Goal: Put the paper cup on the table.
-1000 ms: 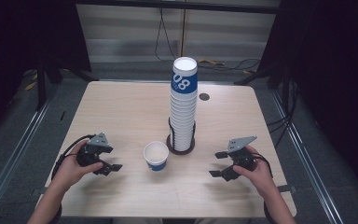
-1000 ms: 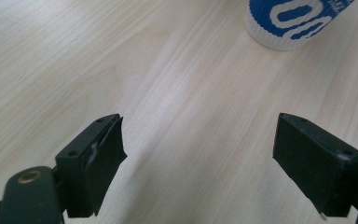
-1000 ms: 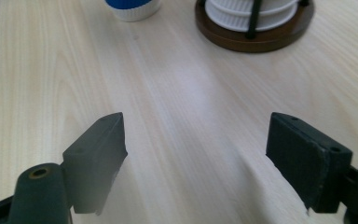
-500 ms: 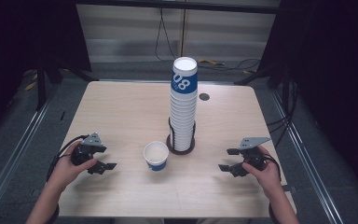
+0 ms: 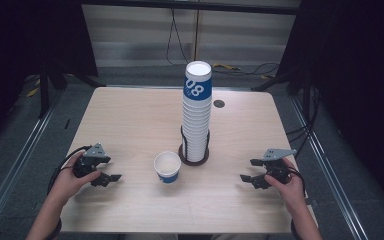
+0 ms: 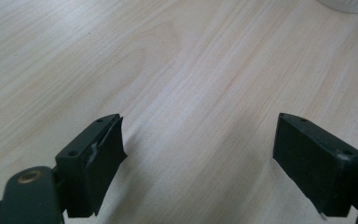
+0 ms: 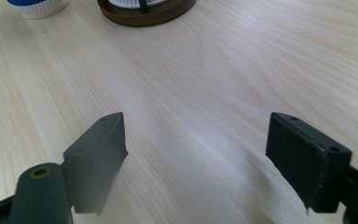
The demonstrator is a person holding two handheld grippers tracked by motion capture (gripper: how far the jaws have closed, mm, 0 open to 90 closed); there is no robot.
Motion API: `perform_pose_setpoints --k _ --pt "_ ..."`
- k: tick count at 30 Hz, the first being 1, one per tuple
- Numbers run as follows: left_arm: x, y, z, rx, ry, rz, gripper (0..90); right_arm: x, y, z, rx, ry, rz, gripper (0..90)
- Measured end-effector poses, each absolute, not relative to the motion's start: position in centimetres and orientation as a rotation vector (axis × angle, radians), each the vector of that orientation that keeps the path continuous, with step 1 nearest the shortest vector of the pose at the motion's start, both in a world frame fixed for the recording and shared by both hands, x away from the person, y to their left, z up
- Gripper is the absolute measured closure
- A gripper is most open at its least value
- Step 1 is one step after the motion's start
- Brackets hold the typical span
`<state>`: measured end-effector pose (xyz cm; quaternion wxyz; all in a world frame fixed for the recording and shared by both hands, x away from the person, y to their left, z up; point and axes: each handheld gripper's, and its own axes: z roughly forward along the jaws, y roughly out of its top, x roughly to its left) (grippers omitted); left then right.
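light: bright tabletop (image 5: pixel 130 120), dark surround — focus: near jaws soft — shadows: faint

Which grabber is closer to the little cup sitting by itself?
Left. The left gripper sits just to the left of the single cup; the right gripper lies farther off to its right, past the cup stack.

Overhead view faces the whole table (image 5: pixel 130 115); claw views skim it closely.

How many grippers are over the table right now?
2: the left gripper near the table's front left, the right gripper near its front right, both open and empty.
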<state>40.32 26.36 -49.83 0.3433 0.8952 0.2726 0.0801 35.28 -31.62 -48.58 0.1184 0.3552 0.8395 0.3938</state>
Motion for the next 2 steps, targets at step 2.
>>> perform_pose_setpoints --k 2 --pt "40.34 26.23 -49.83 2.319 0.713 0.205 16.2 35.24 -31.6 -48.44 1.031 2.444 1.148 19.2"
